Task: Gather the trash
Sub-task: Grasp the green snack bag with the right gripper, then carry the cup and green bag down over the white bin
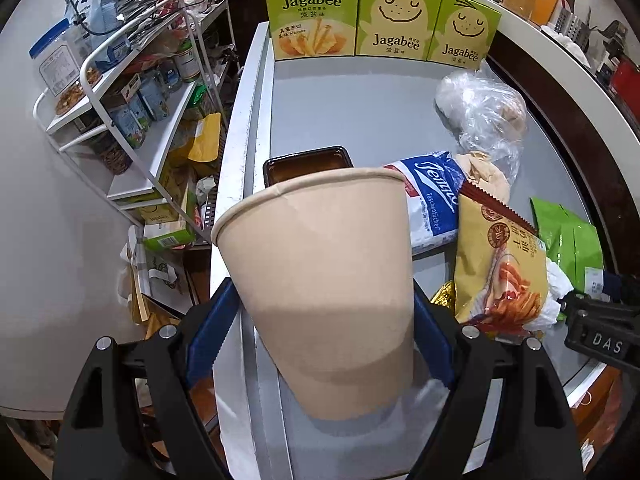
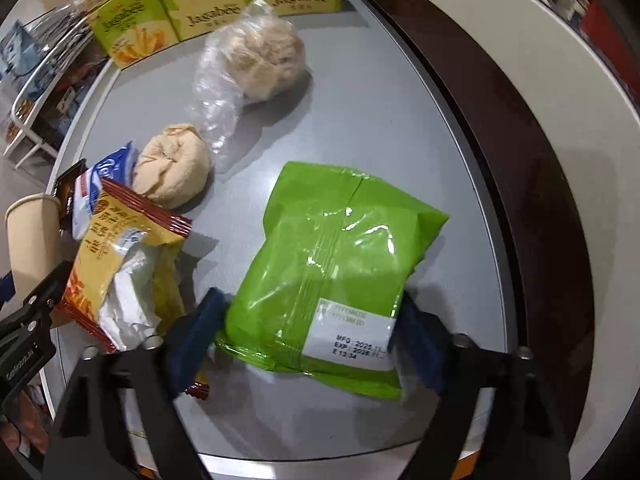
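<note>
My left gripper (image 1: 324,312) is shut on a tan paper cup (image 1: 324,272), held upright and slightly tilted above the grey table's left edge; the cup also shows in the right wrist view (image 2: 34,236). My right gripper (image 2: 316,324) is shut on a green snack bag (image 2: 332,256), its lower end between the blue pads; the bag also shows in the left wrist view (image 1: 568,236). A yellow-red snack wrapper (image 2: 116,236) with white tissue (image 2: 132,292) lies between the two grippers.
On the grey table (image 2: 360,120) lie a Tempo tissue pack (image 1: 432,200), a tan bun (image 2: 172,168), a clear plastic bag with a bun (image 2: 256,60), a dark tray (image 1: 308,162) and three Jagabee boxes (image 1: 380,20). A white wire shelf (image 1: 132,100) stands left.
</note>
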A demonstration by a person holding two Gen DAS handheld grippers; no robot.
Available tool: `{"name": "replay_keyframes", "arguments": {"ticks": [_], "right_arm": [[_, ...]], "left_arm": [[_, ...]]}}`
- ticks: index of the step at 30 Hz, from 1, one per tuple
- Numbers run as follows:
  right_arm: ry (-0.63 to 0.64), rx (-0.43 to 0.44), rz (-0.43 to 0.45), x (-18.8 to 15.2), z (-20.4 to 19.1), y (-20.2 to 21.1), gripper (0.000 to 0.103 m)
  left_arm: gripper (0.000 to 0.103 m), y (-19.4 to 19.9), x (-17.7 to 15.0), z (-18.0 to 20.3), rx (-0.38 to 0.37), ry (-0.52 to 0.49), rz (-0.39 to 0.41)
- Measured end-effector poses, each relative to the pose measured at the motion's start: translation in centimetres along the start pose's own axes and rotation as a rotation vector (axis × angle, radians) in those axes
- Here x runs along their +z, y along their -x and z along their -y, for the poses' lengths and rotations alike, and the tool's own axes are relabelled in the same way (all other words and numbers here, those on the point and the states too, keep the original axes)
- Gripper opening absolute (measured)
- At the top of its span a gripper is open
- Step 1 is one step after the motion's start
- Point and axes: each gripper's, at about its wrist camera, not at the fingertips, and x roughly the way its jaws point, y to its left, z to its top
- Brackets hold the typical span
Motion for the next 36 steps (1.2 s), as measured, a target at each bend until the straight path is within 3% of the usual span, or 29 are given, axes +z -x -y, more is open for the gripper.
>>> {"name": "replay_keyframes", "arguments": {"ticks": [3,9,24,36], "right_arm": [[0.010,0.017,0.008,0.1,-0.2,0.0,0.071],[0.024,0.067,0.020,-0.1,-0.3,0.7,0.067],[-0.030,0.200,0.073,-0.8,1.5,4.5,0.067],[0.009,0.268,0.145,-1.9,1.2,8.8,0.067]], "left_arm": [[0.077,0.0,0.1,-0.1,-0.007,-0.008,0.005],[0.074,0.4,-0.3,-0.4,-0.053,0.002,0.001],[0.074,4.9,-1.2,-0.7,-0.122,0.024,0.085],[0.074,8.4,-2.7,-0.4,-0.115,0.013,0.147]]}}
